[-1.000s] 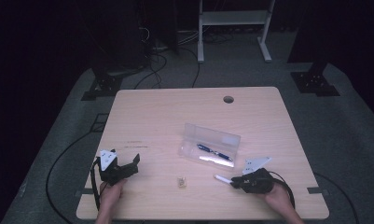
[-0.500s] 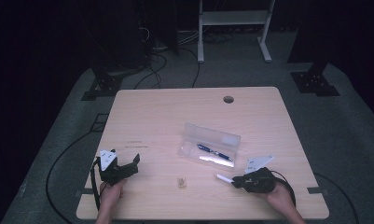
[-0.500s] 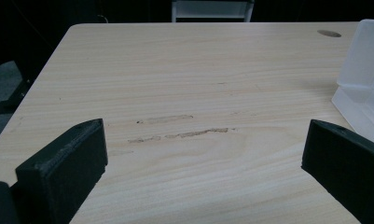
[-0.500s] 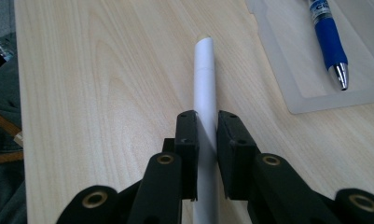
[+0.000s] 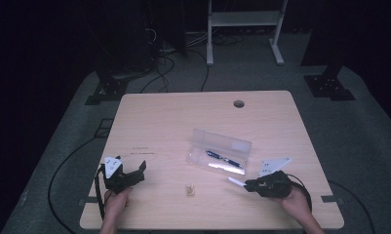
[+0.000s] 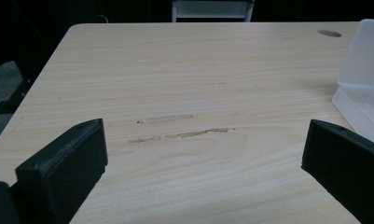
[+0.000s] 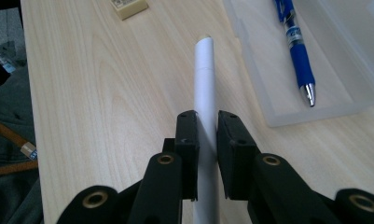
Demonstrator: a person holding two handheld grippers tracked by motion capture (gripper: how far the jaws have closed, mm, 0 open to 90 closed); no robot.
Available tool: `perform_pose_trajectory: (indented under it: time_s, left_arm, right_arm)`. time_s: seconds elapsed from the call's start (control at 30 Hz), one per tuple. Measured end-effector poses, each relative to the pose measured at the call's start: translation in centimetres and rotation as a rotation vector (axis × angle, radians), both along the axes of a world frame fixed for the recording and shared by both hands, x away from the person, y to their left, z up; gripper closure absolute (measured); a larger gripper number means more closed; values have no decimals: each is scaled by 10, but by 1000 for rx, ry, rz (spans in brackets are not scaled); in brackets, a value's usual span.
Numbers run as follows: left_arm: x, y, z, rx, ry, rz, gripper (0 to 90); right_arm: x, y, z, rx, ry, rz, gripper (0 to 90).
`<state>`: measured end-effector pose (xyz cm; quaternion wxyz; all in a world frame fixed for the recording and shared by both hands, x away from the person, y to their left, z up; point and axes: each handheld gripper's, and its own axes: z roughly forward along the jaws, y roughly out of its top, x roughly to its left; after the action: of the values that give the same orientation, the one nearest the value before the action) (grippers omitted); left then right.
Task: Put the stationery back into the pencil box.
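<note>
The right gripper point(image 7: 207, 154) has its jaws clamped on a white pen point(image 7: 205, 88), whose free end juts forward over the table point(image 5: 173, 117), just short of the clear plastic pencil case point(image 7: 343, 70). The left gripper point(image 6: 203, 158) rests apart, jaws wide, nothing between them. Beyond lies a small tan eraser point(image 7: 128, 7), and in the case a blue pen point(image 7: 294, 42); its print is too small to read.
</note>
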<state>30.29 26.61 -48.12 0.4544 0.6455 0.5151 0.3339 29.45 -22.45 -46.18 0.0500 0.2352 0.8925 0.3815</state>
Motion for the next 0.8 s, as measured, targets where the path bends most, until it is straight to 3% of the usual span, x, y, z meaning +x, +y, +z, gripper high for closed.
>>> perform_pose_trajectory:
  time_s: [0.8]
  left_arm:
    - [0, 0, 0, 1, 0, -1, 0]
  right_arm:
    - [17, 19, 30, -20, -40, 14, 785]
